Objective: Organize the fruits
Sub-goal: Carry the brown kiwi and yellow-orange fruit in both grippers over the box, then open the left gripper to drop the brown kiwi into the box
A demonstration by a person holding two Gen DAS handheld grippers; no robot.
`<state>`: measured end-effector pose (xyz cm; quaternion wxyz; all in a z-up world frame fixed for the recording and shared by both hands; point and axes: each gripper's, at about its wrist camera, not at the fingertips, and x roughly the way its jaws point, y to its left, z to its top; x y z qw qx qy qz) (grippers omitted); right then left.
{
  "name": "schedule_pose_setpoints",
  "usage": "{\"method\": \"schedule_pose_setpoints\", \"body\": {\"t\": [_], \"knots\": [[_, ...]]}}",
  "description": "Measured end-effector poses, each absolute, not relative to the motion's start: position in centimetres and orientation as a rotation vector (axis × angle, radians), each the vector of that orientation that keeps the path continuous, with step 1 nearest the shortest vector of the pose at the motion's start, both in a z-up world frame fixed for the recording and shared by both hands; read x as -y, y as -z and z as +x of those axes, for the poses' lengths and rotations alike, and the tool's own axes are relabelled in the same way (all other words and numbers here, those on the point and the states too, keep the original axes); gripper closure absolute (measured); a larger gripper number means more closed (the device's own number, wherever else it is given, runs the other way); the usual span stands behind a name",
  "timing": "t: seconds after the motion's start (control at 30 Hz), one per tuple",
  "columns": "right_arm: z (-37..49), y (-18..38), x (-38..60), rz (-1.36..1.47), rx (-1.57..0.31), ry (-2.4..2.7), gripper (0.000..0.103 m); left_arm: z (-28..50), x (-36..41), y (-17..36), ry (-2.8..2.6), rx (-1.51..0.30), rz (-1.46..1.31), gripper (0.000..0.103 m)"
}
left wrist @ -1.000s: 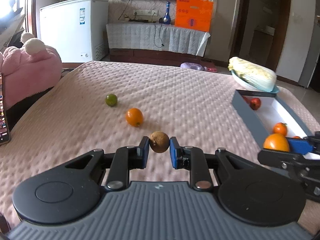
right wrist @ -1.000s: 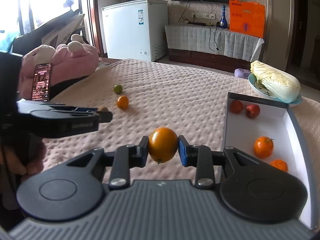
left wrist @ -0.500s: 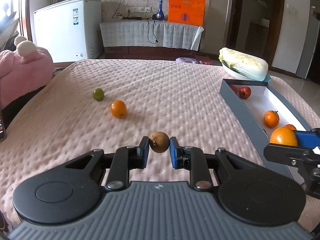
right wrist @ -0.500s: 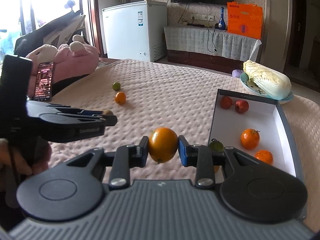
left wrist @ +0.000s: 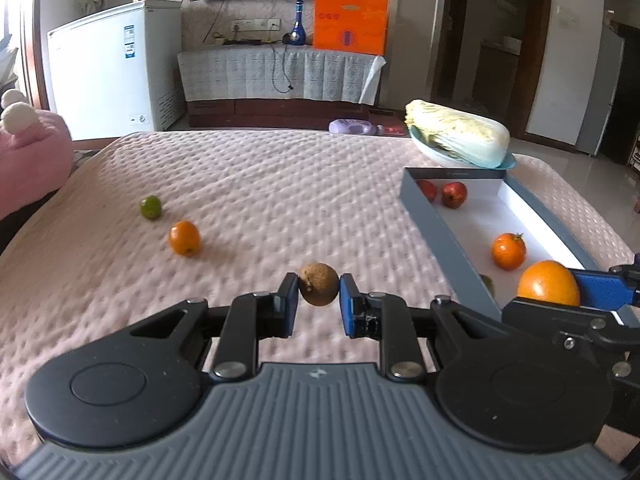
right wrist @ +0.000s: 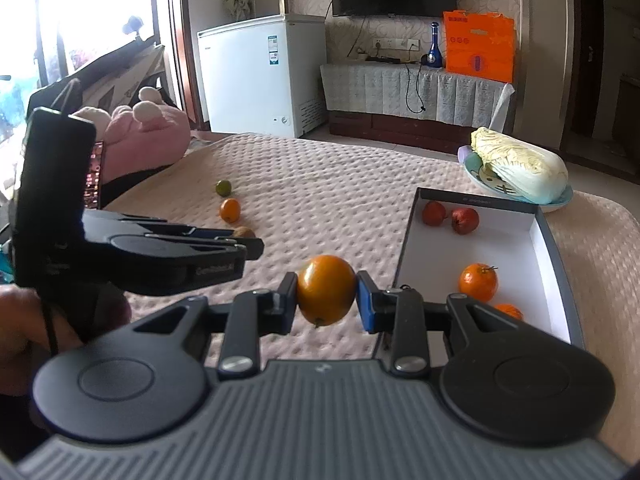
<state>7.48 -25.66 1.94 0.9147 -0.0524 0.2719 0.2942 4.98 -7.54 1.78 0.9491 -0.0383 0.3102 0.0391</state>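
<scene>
L gripper [left wrist: 319,290] tilted down, pinching brown fruit [left wrist: 319,289]; R gripper [right wrist: 326,291] likewise, pinching orange [right wrist: 326,290].

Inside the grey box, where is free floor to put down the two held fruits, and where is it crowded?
In the grey box, the white floor is bare between the two red fruits at the far end and the stemmed orange. The near end is crowded: that orange and another orange fruit lie there.

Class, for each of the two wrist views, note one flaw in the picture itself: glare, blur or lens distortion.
Left wrist view: fisheye bends the freezer and door frames; the bedspread is slightly blurred. Right wrist view: the window is blown out white, leaving the left gripper a dark silhouette.
</scene>
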Motion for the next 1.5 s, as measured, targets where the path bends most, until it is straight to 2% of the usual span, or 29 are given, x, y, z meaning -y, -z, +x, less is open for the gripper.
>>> {"method": "schedule_pose_setpoints", "body": {"t": [0.53, 0.9, 1.5], "knots": [[7.8, -2.5, 27.4, -0.073, -0.545, -0.577, 0.069, 7.7, 10.1, -3.8, -0.034, -0.600, -0.049, 0.077], [8.3, -2.6, 29.0, -0.049, -0.553, -0.516, 0.069, 11.0, 14.7, -5.4, 0.045, -0.577, -0.009, 0.077], [10.1, -1.3, 33.2, 0.003, -0.635, -0.368, 0.069, 16.4, 22.2, -3.0, 0.152, -0.625, 0.041, 0.077]]}}
